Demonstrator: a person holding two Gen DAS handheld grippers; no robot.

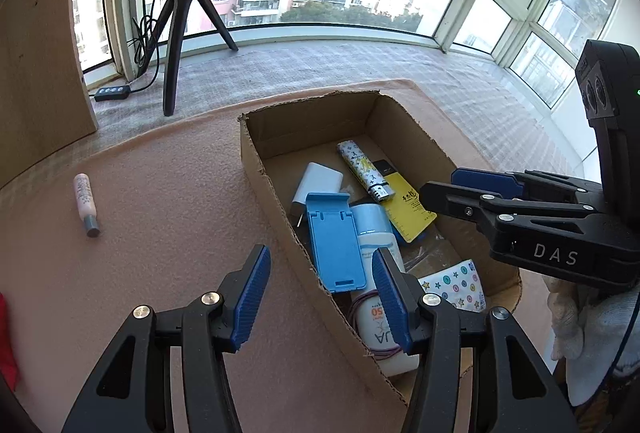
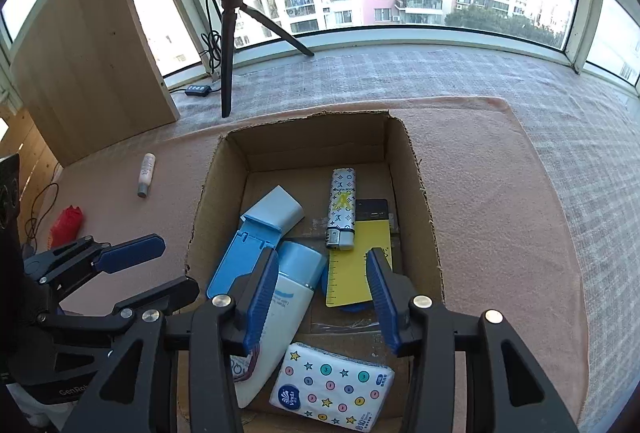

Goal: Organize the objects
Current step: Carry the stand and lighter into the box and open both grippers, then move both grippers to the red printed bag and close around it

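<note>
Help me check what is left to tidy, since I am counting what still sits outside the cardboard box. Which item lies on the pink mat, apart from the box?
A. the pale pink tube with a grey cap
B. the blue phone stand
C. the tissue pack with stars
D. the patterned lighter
A: the pale pink tube lies alone on the pink mat, left of the cardboard box; the other three lie inside the box.

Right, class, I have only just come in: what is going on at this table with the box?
A person holds a gripper in each hand over an open cardboard box. Both the left gripper and right gripper are open and empty. The box already holds a lighter, a yellow ruler, a blue stand, a lotion bottle and a tissue pack. A small pink tube lies outside on the mat.
</note>
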